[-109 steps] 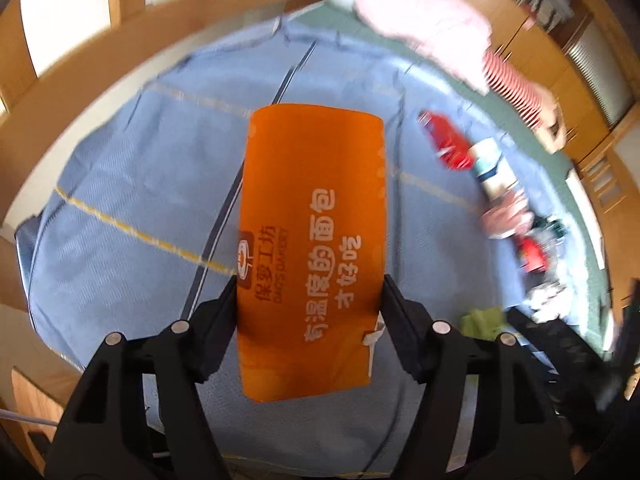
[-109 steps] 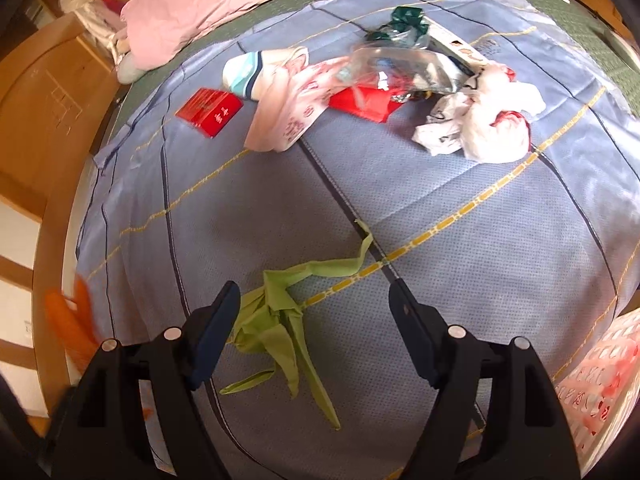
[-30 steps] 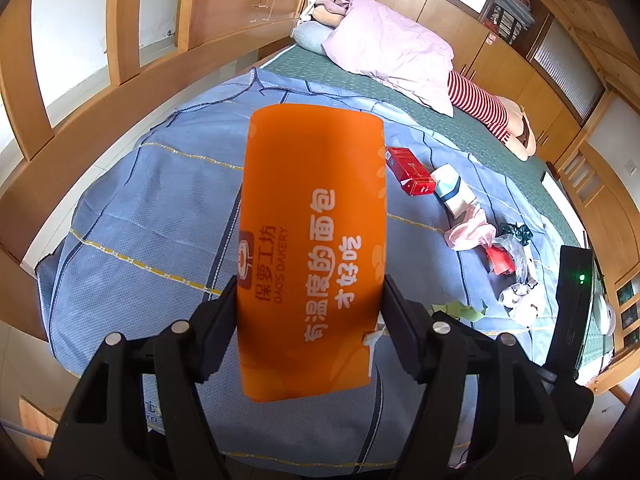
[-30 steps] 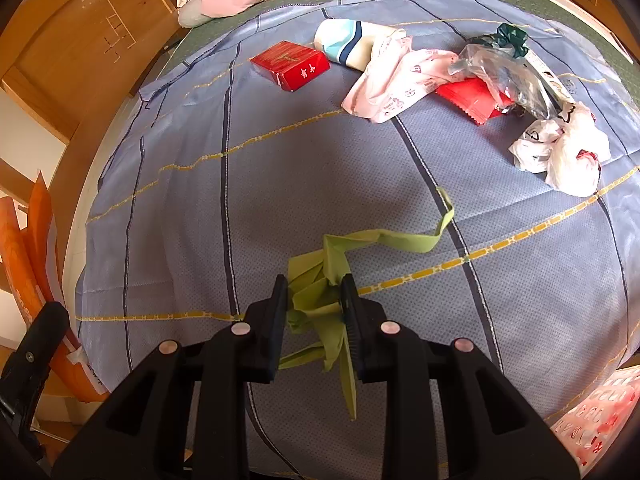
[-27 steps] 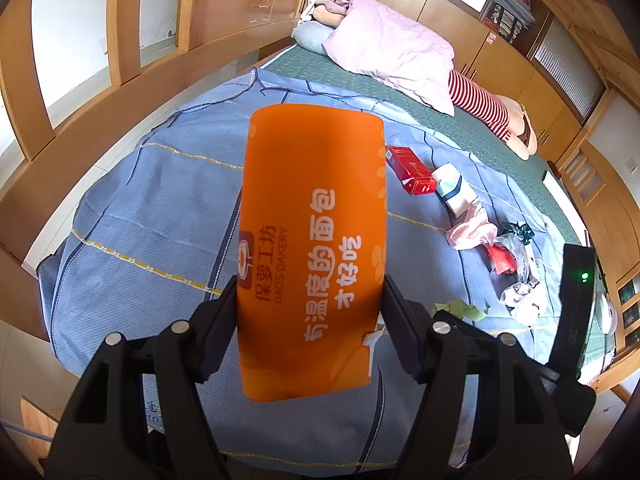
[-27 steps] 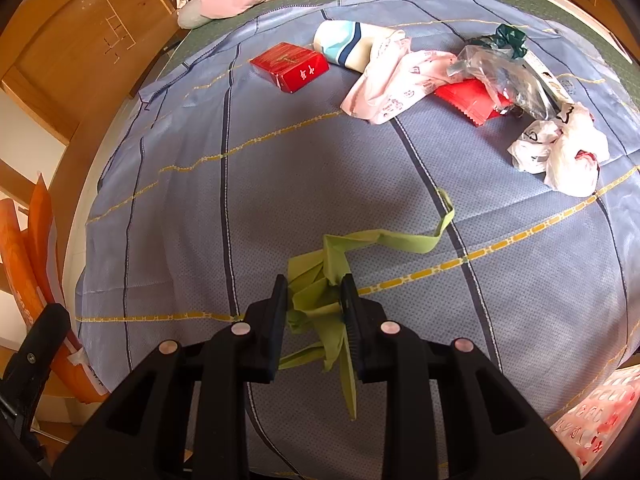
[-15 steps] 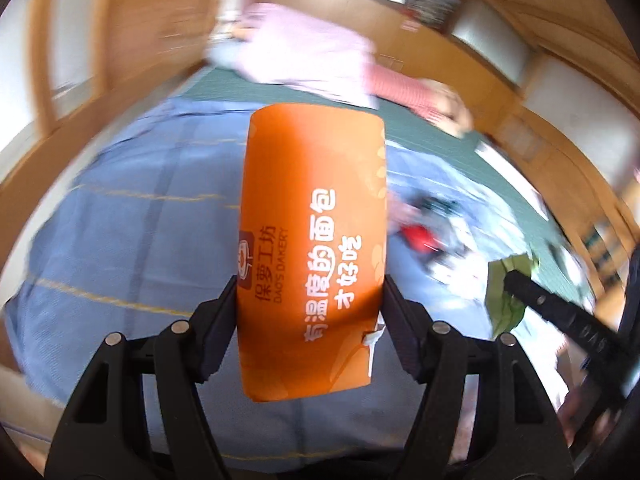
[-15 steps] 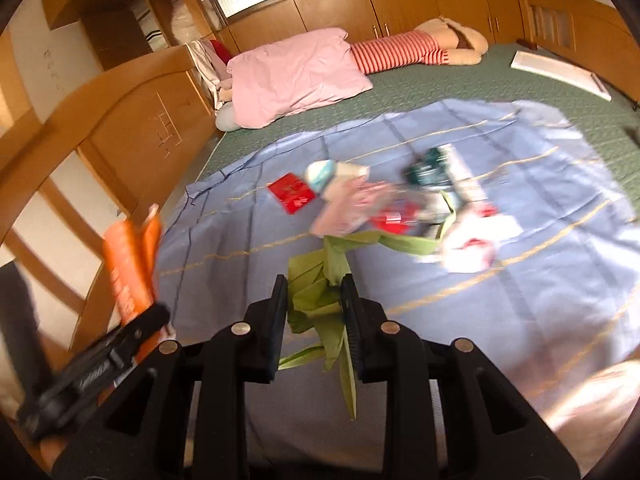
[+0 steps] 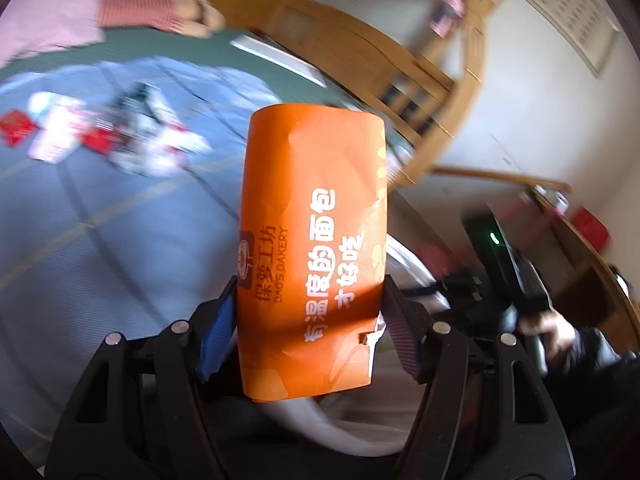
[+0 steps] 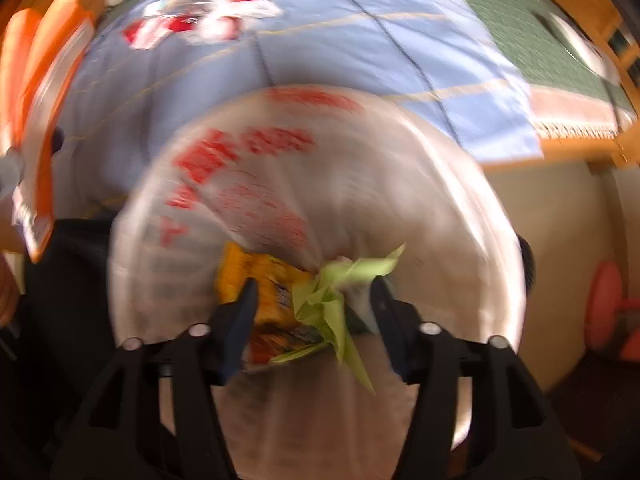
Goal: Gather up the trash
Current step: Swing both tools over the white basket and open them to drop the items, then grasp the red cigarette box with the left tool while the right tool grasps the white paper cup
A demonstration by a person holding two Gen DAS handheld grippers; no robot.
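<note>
My left gripper (image 9: 310, 320) is shut on an orange bakery bag (image 9: 312, 240) and holds it upright, over the rim of a white trash bag (image 9: 412, 268). My right gripper (image 10: 312, 312) is open above the mouth of the white trash bag (image 10: 280, 184), which has red print. The crumpled green wrapper (image 10: 336, 296) is loose between the open fingers, inside the bag next to a yellow snack wrapper (image 10: 260, 280). The orange bag also shows at the left of the right wrist view (image 10: 36, 80). The views are blurred.
More trash lies in a pile on the blue bedsheet (image 9: 80, 240): a red packet (image 9: 14, 128), pink and white wrappers (image 9: 156, 148). The same pile shows in the right wrist view (image 10: 208, 20). A wooden bed frame (image 9: 432, 128) and a person's hand (image 9: 552, 332) are at the right.
Both grippers swung away from the bed to the white trash bag. My right gripper opened and let go of the green wrapper over the bag. My left gripper still holds the orange bag.
</note>
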